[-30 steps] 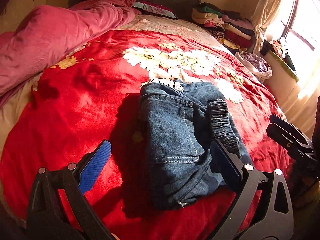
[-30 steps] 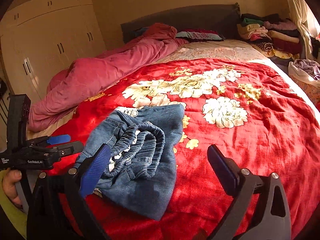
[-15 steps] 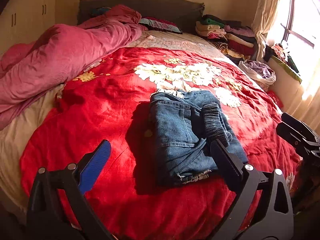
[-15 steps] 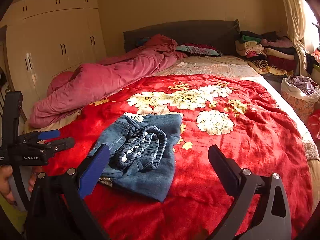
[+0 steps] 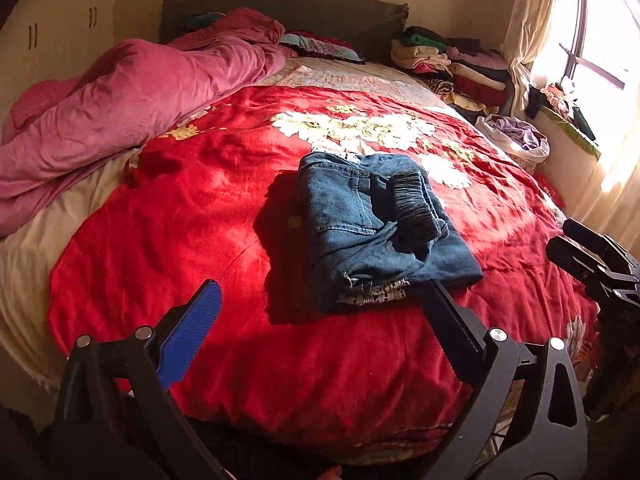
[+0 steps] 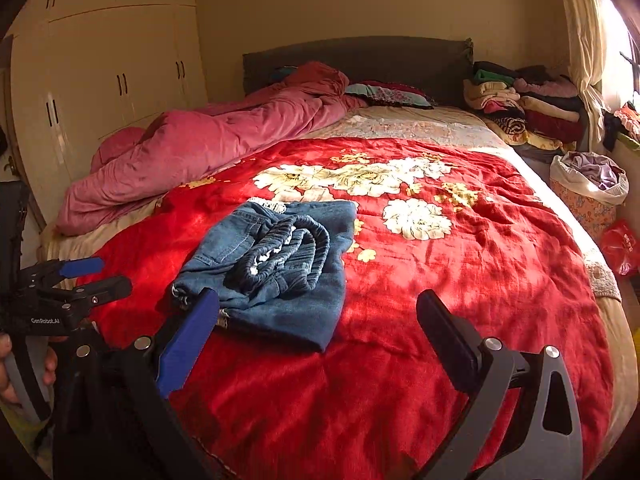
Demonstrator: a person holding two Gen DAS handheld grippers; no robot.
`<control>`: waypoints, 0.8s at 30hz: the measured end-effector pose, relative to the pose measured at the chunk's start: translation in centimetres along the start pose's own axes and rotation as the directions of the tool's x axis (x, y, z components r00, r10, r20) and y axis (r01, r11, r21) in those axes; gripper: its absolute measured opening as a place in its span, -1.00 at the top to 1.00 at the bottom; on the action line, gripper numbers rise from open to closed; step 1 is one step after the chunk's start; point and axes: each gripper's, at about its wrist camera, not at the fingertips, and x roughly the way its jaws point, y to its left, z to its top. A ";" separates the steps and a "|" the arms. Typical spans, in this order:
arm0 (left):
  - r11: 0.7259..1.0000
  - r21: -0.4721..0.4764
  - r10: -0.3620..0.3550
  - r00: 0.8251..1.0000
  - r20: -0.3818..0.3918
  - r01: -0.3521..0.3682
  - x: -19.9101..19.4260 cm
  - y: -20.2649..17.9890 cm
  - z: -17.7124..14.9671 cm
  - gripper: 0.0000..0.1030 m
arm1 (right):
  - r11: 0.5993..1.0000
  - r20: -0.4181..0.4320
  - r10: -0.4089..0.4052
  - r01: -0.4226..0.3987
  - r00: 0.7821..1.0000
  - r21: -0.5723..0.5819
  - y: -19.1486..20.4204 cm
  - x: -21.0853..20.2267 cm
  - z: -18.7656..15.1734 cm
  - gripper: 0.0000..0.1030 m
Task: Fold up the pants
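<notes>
The blue jeans (image 5: 376,228) lie folded in a small pile in the middle of the left wrist picture, on the red blanket (image 5: 200,220) with big white flowers. The stretchy waistband (image 5: 414,204) sits bunched on top of the pile. A bit of white lace (image 5: 376,294) peeks out at the near edge.

The left claw (image 5: 320,328) is at the bottom of its picture. Its 2 fingers are spread wide with nothing between them. It is near the pile but does not touch it. One finger has a blue pad (image 5: 192,332) and the other looks black.

In the right wrist picture the jeans (image 6: 276,268) lie left of the middle. The right claw (image 6: 316,332) is at the bottom, spread wide too, and holds nothing. Its blue finger (image 6: 186,340) sits just in front of the near corner of the pile; whether it touches is hard to tell.

A pink quilt (image 5: 120,96) lies crumpled in the upper left. A stack of folded clothes (image 5: 448,64) sits in the upper right by the headboard (image 5: 288,12). A basket (image 6: 588,192) with purple cloth stands at the right edge, beside the bed. Cream wardrobe doors (image 6: 108,80) fill the upper left of the right wrist picture.
</notes>
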 end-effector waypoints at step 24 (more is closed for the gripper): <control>0.999 -0.027 0.022 0.995 -0.098 -0.024 2.1 0.6 -3.7 -0.81 | 0.999 -0.110 0.008 -0.003 0.994 0.046 1.0 2.4 -4.3 -0.91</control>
